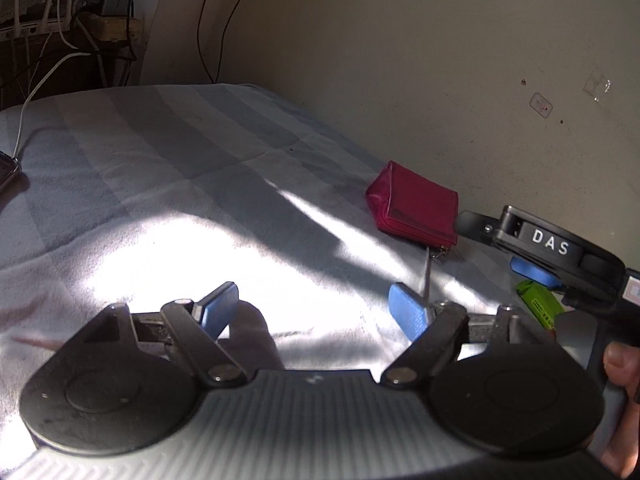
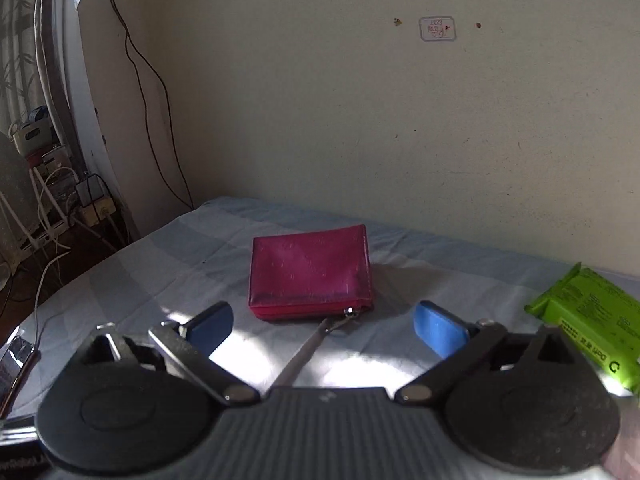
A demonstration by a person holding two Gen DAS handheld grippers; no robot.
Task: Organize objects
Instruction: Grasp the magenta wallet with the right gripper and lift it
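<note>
Left wrist view, 9 o'clock edge: dark device (image 1: pixel 7 172) cut off by the frame, a white cable (image 1: pixel 44 80) running to it; what it is cannot be told
Left gripper (image 1: pixel 316 312): released, blue pads (image 1: pixel 218 308) spread wide, nothing between them, over the pale striped sheet (image 1: pixel 160 168)
Red pouch (image 1: pixel 416 206): at 2 o'clock from the left gripper, flat on the sheet just beside the wall (image 1: pixel 440 60), its zipper pull toward the camera
Right gripper seen from the left view, 3 o'clock: its body marked DAS stands in front of the green packet (image 1: pixel 538 304), hiding most of it
Right wrist view, 9 o'clock edge: shiny object (image 2: pixel 16 360) cut off, not identifiable; cables and a power strip (image 2: pixel 96 208) beyond the bed at 10 o'clock
Right gripper (image 2: pixel 326 330): released, fingers apart; the pouch (image 2: pixel 310 274) lies at 12 o'clock just past the tips, untouched
Strap (image 2: pixel 304 356): thin grey strip from the zipper pull toward the gripper body, its near end hidden
Green packet in the right view (image 2: pixel 592 312): at 3 o'clock, partly behind the right finger linkage, print too small to read
</note>
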